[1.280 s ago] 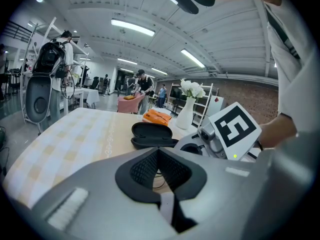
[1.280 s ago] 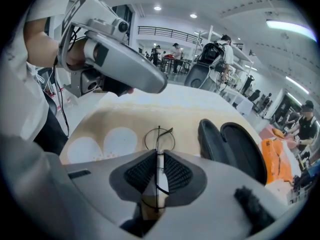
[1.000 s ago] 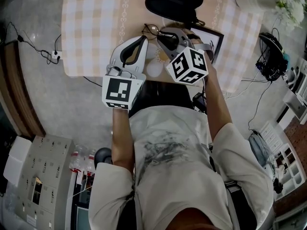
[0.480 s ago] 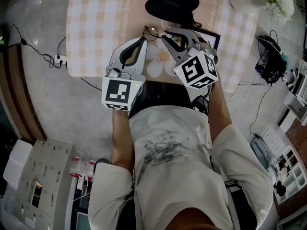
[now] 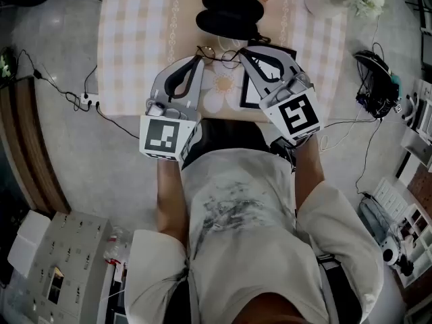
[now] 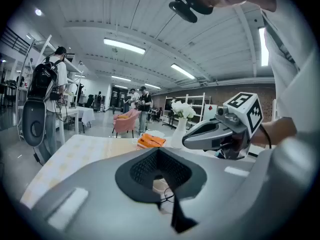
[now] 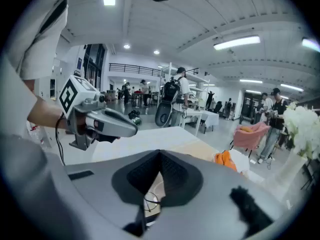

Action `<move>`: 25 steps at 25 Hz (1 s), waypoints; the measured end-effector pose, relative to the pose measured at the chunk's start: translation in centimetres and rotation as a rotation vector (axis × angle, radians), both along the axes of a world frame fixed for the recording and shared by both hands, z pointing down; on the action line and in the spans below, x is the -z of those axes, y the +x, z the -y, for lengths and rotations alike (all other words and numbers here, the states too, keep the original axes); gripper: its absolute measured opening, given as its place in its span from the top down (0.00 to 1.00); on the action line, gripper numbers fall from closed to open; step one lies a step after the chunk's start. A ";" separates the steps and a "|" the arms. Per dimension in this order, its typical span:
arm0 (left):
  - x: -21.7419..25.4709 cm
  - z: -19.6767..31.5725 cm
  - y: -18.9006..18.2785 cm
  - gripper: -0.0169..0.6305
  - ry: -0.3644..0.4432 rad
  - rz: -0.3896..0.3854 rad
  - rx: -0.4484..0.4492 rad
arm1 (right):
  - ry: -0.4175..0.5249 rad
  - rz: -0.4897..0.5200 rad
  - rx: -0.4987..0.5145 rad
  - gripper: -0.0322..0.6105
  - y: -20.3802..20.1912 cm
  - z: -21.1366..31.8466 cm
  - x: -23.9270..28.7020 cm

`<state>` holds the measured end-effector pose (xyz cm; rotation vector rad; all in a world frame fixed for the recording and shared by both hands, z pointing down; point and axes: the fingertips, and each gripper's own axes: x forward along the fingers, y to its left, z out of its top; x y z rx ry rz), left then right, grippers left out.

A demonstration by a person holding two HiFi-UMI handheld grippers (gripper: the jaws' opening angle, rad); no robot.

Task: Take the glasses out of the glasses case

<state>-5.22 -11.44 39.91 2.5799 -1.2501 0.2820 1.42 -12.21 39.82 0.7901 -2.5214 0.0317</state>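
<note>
Seated person's forearms (image 5: 307, 157) reach forward side by side. The left tool (image 5: 200, 59) and the right tool (image 5: 244, 50) are held level, near each other, each with jaws closed tip to tip.

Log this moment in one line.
left claw shut, empty | right claw shut, empty | glasses on table, outside open case

Ceiling strip lights (image 6: 124, 46) flood both my gripper views with cool, even light, fisheye edges bent and vignetted black, while my head view reads dimmer and soft-shadowed.
</note>
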 end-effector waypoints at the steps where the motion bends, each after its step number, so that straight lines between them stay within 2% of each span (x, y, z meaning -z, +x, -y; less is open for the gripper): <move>1: 0.3 -0.1 0.0 0.96 0.011 -0.008 0.001 | 0.004 0.020 -0.012 0.92 0.3 -0.1 0.6; 10: 1.8 -1.3 -0.8 0.96 0.023 -0.067 0.048 | -0.042 0.168 -0.115 0.92 2.6 -1.3 2.4; 25: 2.0 -1.2 -0.3 0.96 0.031 -0.067 0.026 | -0.044 0.177 -0.121 0.93 2.8 -1.6 2.4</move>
